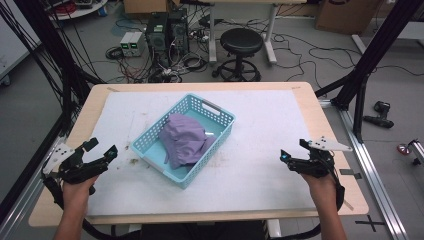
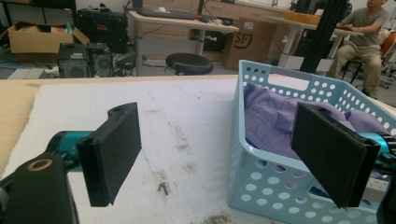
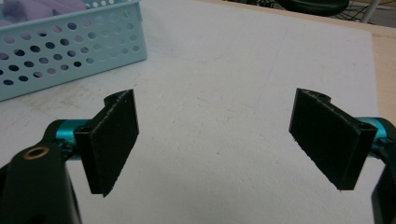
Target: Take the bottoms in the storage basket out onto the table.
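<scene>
Nearest to us, we are holding the left gripper [image 1: 100, 155] over the left part of the white padded mat [image 1: 260, 150], and its two flat black jaws are standing wide apart with nothing between them. In the left gripper view [image 2: 217, 149] we are looking past those jaws at the light blue perforated plastic basket [image 2: 261, 186], which is sitting just beside the gripper, to its right, without touching it. We are seeing the crumpled lilac cloth [image 1: 182, 140] lying inside that basket, bunched toward the middle and filling most of the floor. The basket [image 1: 150, 135] is resting at an angle near the centre of the mat, on the pale wooden table [image 1: 325, 115].

We are holding the right gripper [image 1: 292, 159] well apart from the basket, over the right part of the mat. In the right gripper view [image 3: 215, 140] its jaws are also gaping wide, over bare mat, and the basket's corner [image 3: 70, 51] is showing at the upper left. Beyond the table, a black round stool [image 1: 241, 42] is standing on the grey floor.
</scene>
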